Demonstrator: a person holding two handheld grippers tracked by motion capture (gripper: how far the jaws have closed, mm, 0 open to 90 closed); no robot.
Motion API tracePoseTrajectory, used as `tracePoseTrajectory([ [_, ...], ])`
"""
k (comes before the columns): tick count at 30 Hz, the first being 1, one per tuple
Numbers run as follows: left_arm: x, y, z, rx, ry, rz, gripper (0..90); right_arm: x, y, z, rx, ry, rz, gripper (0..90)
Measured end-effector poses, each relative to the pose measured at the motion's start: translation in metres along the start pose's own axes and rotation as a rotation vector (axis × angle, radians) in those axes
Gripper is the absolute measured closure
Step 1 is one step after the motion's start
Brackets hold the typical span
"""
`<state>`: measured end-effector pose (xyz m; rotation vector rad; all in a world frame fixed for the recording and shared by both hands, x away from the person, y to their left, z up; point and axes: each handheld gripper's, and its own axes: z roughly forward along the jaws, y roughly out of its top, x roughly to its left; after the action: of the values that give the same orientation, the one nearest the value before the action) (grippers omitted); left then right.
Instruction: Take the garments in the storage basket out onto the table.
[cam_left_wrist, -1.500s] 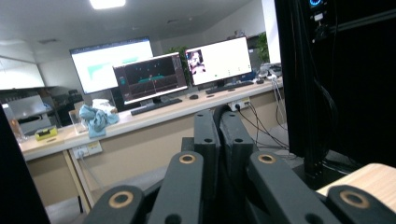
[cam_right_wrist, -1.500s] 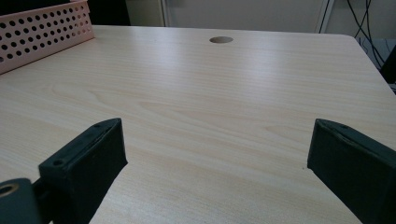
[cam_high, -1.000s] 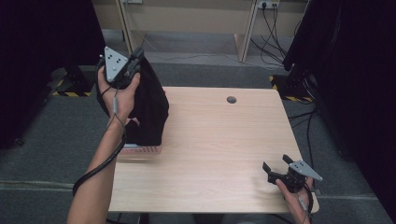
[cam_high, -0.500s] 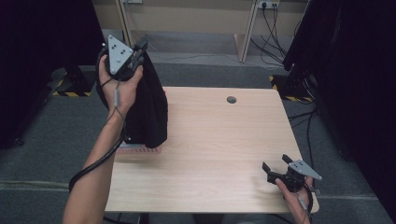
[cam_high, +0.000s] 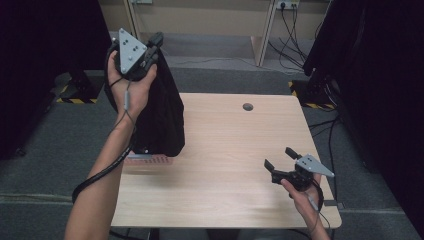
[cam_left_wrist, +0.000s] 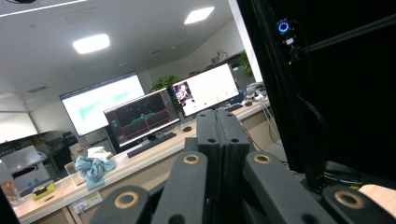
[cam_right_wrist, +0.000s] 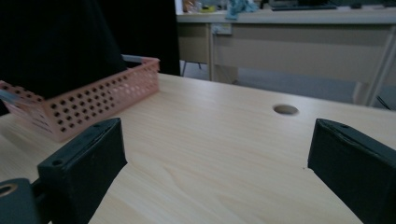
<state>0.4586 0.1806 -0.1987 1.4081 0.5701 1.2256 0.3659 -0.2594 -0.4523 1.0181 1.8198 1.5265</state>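
Grey carpet surrounds the light wooden table (cam_high: 225, 165), which has a round cable hole (cam_high: 247, 106) near its far edge. Above the table's left side, the left gripper (cam_high: 156, 42) is raised high, its jaws pressed together on the top of a black cloth garment (cam_high: 162, 117) that hangs down into a pink perforated plastic basket (cam_right_wrist: 93, 105). Near the table's right front corner, the right gripper (cam_high: 280, 159) hovers with jaws spread wide, holding nothing.

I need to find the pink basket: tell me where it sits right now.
In the high view the pink basket sits at the table's left edge, largely hidden under the black cloth hanging from the left gripper.
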Motion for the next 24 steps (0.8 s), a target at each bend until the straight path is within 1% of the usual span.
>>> tracePoseTrajectory([
  [4, -0.002, 0.005, 0.002, -0.002, -0.006, 0.01, 88.6, 0.018, 0.021, 0.016, -0.026, 0.054, -0.028, 4.2],
  [9, -0.004, 0.011, 0.003, -0.008, -0.01, 0.02, 88.6, 0.037, 0.041, 0.032, -0.052, 0.109, -0.045, 4.2],
  [24, -0.012, 0.03, 0.008, -0.031, -0.024, 0.039, 88.6, 0.083, 0.077, 0.07, -0.089, 0.229, -0.081, 4.2],
])
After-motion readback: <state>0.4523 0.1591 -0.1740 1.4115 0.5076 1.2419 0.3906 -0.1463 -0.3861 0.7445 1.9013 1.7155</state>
